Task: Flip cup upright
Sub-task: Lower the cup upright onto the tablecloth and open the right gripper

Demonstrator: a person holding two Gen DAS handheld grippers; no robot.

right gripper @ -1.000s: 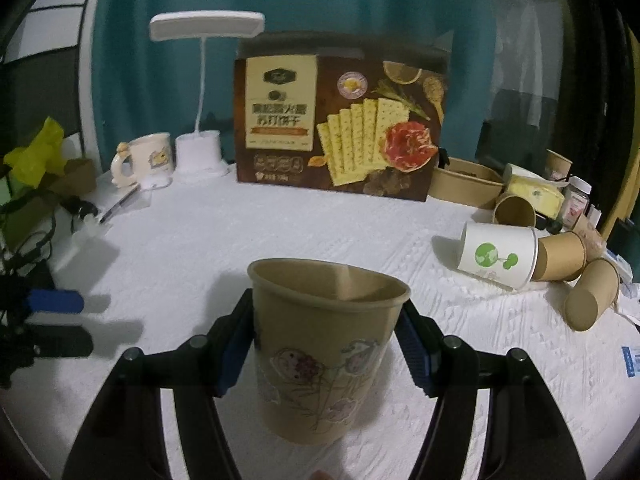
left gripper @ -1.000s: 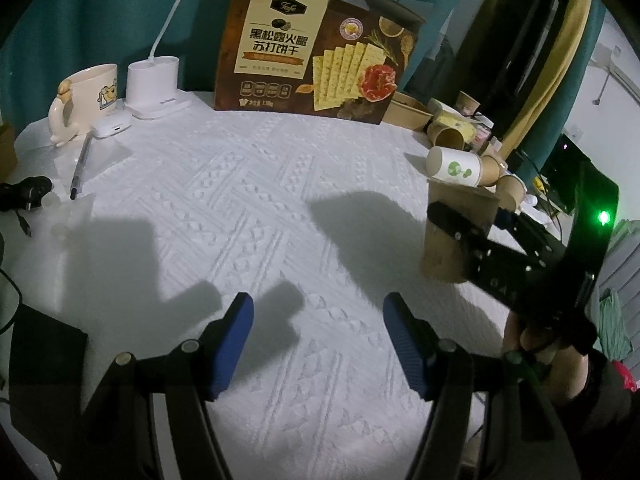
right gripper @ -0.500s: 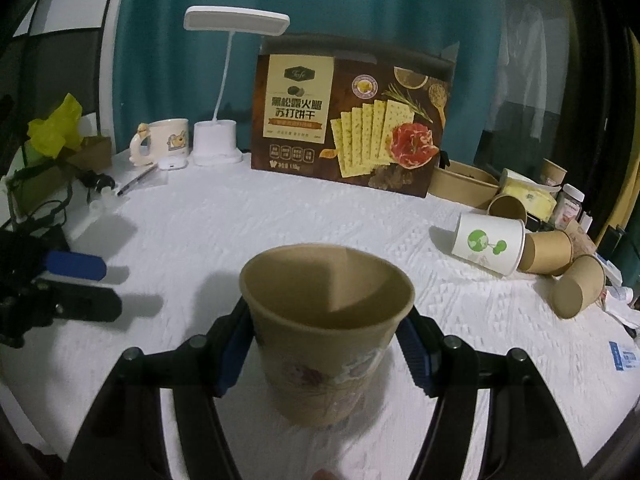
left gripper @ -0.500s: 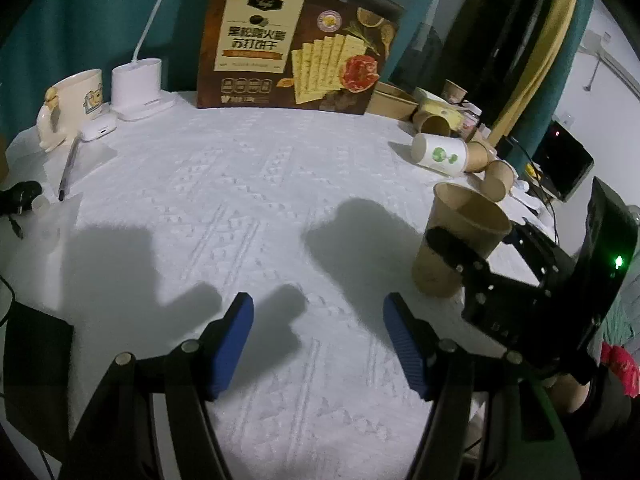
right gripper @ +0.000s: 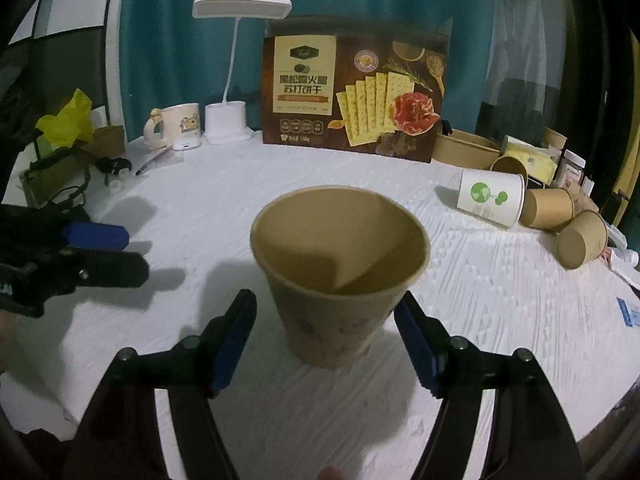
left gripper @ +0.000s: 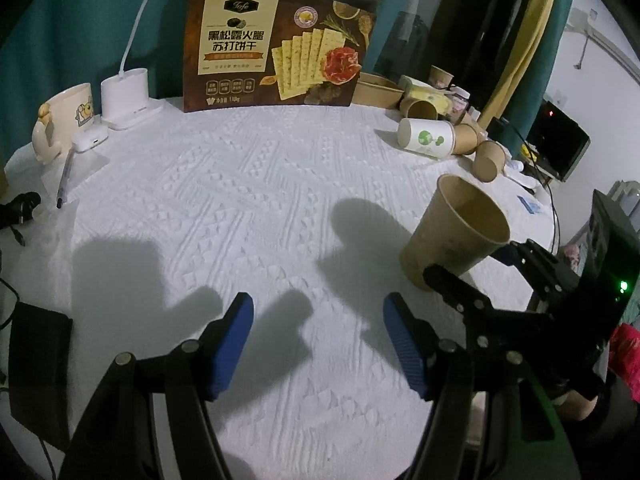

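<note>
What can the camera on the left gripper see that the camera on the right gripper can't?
Only the left wrist view shows the black screen off the table's right edge and the right gripper's body with its green light.

Only the right wrist view shows the lamp head, the yellow bag, and the right gripper, jaws just opened and clear of the cup.

Both show the upright brown cup, the cracker box, the mug and the tipped white cup.
</note>
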